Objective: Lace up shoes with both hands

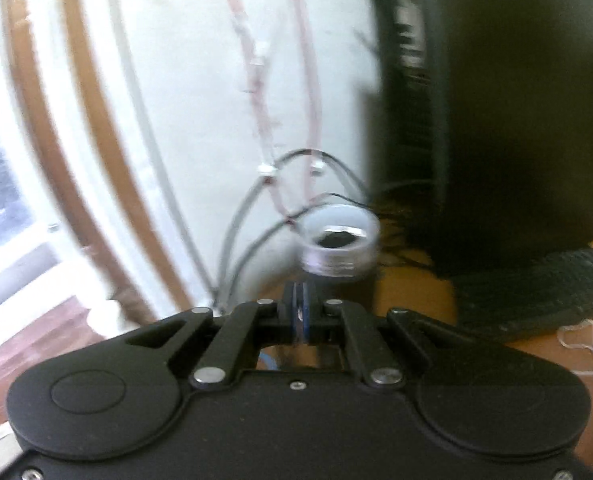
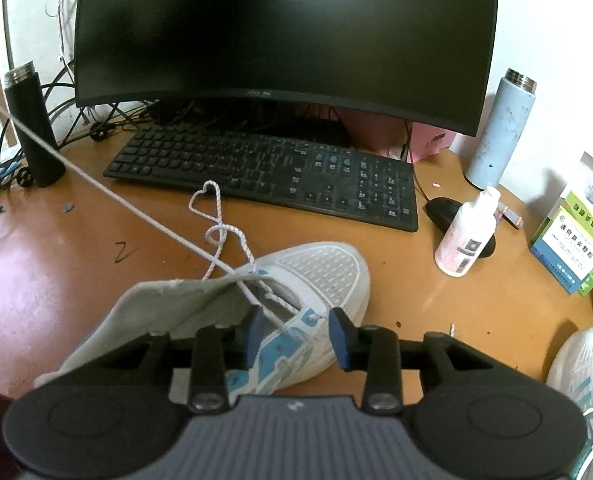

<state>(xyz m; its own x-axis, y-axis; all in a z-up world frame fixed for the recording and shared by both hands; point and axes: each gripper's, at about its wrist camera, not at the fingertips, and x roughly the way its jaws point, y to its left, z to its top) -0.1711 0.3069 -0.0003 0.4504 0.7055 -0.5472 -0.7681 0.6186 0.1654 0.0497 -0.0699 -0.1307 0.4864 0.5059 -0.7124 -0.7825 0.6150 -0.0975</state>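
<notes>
Two crossings at most look threaded on the white shoe (image 2: 296, 300) below the keyboard (image 2: 264, 176), its lace (image 2: 96, 182) stretched taut away leftward, the right gripper (image 2: 296, 330) fingers apart over the eyelets, the left gripper (image 1: 302, 312) fingers pressed together, most lacing judged undone.

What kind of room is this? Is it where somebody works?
Probably a home office or study desk. A big curved monitor stands behind a black keyboard and mouse on a brown desk. A white shoe sits there only for lacing.
</notes>
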